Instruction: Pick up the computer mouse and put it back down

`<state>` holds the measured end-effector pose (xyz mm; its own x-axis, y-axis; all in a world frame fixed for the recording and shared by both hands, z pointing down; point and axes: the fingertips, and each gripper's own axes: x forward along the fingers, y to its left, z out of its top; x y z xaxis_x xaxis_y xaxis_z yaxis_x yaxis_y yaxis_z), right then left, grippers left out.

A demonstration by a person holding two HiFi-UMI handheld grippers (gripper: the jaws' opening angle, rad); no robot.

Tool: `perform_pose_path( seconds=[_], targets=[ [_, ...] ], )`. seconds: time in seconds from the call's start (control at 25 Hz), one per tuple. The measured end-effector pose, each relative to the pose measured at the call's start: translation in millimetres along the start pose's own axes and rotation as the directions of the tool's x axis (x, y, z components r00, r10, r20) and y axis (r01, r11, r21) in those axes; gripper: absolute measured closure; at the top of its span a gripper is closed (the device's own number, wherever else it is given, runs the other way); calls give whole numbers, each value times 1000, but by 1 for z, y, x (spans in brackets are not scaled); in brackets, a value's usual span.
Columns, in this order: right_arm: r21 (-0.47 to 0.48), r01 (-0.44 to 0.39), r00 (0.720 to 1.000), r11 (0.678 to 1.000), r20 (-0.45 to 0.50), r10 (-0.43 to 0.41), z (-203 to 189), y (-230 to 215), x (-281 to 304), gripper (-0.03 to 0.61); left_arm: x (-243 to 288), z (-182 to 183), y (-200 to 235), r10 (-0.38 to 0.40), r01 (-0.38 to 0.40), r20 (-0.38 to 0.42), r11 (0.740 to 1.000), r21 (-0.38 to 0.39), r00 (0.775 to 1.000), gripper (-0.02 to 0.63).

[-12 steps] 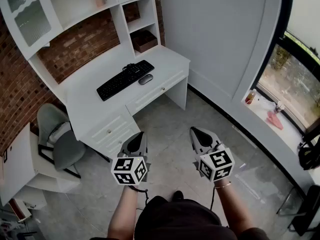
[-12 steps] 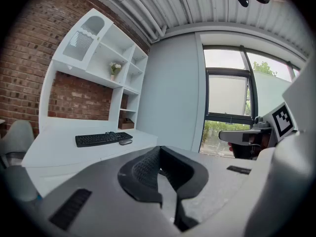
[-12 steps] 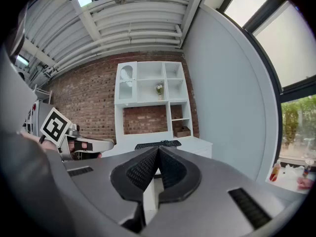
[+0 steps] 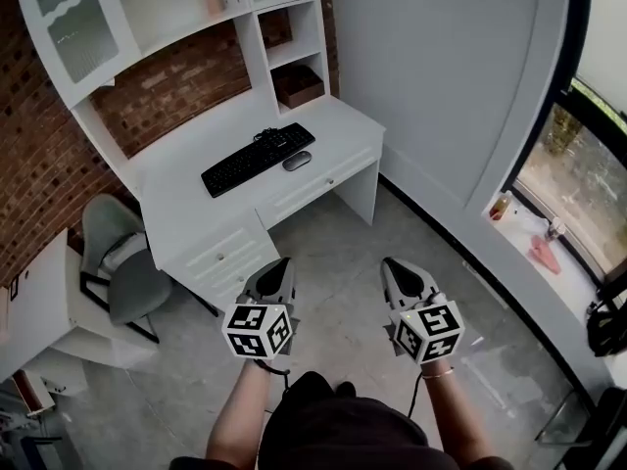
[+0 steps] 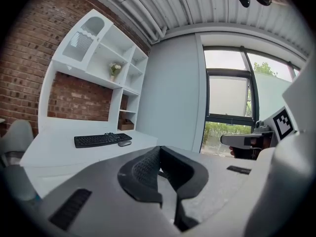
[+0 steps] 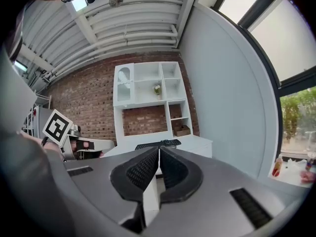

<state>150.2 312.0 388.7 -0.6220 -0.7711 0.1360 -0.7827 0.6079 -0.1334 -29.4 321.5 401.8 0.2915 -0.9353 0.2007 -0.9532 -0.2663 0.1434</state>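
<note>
Left gripper (image 4: pixel 282 262) and right gripper (image 4: pixel 390 262): jaws closed, empty. Mouse (image 4: pixel 297 161) lies well ahead on bench (image 4: pixel 184 209); step nearer, then open one.

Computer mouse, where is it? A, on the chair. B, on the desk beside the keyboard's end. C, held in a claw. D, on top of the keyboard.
B: in the head view the computer mouse lies on the white desk, just off the end of the keyboard.
</note>
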Motion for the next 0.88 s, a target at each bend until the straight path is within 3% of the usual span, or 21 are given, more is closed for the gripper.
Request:
perform_pose_path(
  seconds=[0.44,0.88],
  targets=[
    [20,-25,1000,999,-18,26,-4,5,22,574,8,-1,24,31,-30,-20,1000,8,999,603],
    [24,-12,998,1000,-57,14,-7,-11,85,574,62,-6,68,23,-24,-53,999,-21,998,603]
  ],
)
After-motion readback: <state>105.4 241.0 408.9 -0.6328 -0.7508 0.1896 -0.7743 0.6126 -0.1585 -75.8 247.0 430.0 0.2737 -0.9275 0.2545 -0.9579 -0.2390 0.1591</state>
